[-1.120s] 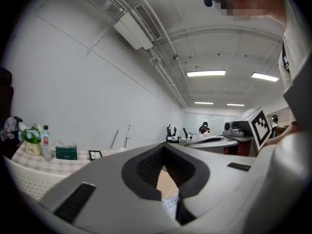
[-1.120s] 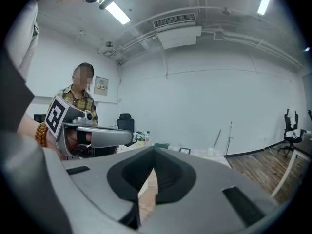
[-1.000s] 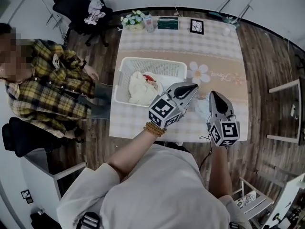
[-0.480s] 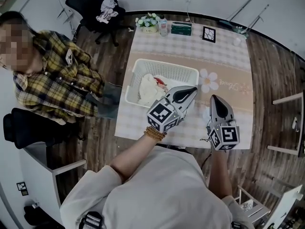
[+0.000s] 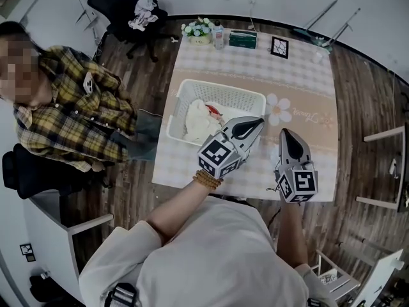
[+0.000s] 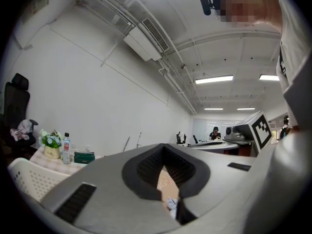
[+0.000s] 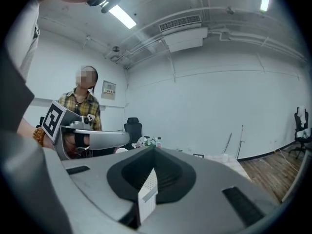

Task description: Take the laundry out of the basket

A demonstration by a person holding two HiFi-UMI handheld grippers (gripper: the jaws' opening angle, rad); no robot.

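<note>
Left gripper (image 5: 258,120) and right gripper (image 5: 285,133): jaws together, empty. Laundry (image 5: 198,121) lies in the basket (image 5: 220,89) to their left, nearer the left gripper.

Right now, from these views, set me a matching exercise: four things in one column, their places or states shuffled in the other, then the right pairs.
Things:
1. laundry
2. water bottle
3. right gripper
4. black-framed card

Places or states:
A. shut, held to the right of the basket
B. at the far edge of the table, right of the green box
C. lying in the basket
D. standing between the flowers and the green box

Pairs: 1-C, 2-D, 3-A, 4-B
</note>
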